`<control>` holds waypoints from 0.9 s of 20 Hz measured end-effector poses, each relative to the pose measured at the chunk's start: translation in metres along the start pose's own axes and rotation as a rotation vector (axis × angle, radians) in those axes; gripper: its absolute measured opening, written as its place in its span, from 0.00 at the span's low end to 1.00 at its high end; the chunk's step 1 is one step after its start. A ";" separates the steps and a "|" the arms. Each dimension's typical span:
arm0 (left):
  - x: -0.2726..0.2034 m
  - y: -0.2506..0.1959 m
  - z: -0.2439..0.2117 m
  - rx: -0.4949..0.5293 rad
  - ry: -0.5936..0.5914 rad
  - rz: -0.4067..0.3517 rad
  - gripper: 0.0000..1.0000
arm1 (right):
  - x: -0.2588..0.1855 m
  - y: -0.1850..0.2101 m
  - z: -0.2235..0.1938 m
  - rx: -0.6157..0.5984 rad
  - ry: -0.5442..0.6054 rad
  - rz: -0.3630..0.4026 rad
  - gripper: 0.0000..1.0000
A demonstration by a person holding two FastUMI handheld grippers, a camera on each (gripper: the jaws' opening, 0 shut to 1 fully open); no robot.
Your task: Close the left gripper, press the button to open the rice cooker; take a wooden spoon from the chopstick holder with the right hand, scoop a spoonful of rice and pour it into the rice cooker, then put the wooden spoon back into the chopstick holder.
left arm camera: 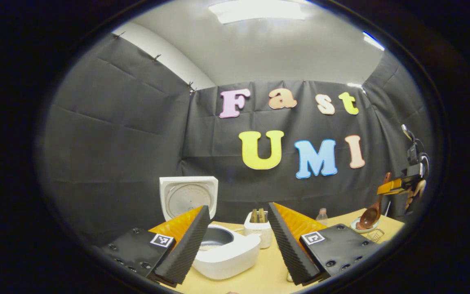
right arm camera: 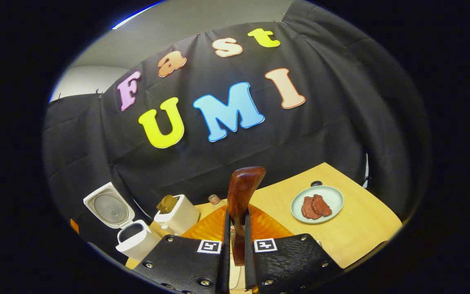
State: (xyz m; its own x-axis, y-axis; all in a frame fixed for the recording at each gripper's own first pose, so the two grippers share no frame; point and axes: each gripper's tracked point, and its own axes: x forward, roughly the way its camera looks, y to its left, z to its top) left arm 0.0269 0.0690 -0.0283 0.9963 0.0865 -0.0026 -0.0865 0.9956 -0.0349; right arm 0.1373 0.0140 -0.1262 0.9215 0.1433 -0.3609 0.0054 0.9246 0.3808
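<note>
Both fingers of the right gripper (right arm camera: 235, 239) clamp the wooden spoon (right arm camera: 241, 196); left gripper (left arm camera: 239, 241) gapes, empty, before the open rice cooker (left arm camera: 222, 251), lid up for pouring.

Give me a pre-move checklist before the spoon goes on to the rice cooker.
1. Rice cooker lid open and standing up: ok.
2. Inner pot unobstructed from above: ok.
3. Right gripper shut on the wooden spoon handle, both fingers pressing: ok.
4. Rice in the spoon bowl: cannot tell; seen from the left gripper view the bowl hangs low over a small dish, contents hidden.
5. Left gripper clear of the spoon's path: not ok; it is open and sits in front of the cooker.
6. Chopstick holder upright beside the cooker for the return: ok.
</note>
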 end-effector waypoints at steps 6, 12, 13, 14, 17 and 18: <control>0.000 -0.023 0.003 0.020 -0.001 -0.008 0.98 | -0.001 -0.063 -0.030 -0.012 0.035 -0.105 0.15; -0.006 -0.034 0.003 0.044 0.014 -0.003 0.98 | 0.006 -0.096 -0.057 -0.025 0.076 -0.157 0.15; -0.007 -0.034 0.005 0.052 0.012 0.000 0.98 | 0.009 -0.100 -0.062 -0.026 0.086 -0.161 0.15; -0.008 -0.035 0.007 0.060 0.012 0.003 0.98 | 0.010 -0.103 -0.068 -0.024 0.096 -0.165 0.15; -0.012 -0.037 0.009 0.071 0.014 0.009 0.98 | 0.017 -0.109 -0.086 -0.003 0.121 -0.161 0.15; -0.013 -0.039 0.009 0.072 0.017 0.009 0.98 | 0.020 -0.110 -0.091 0.002 0.121 -0.157 0.15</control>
State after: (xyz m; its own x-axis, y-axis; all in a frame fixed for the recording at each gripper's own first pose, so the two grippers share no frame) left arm 0.0178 0.0297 -0.0181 0.9953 0.0949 -0.0197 -0.0942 0.9949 0.0368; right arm 0.1197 -0.0532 -0.2527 0.8558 0.0392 -0.5158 0.1459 0.9383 0.3134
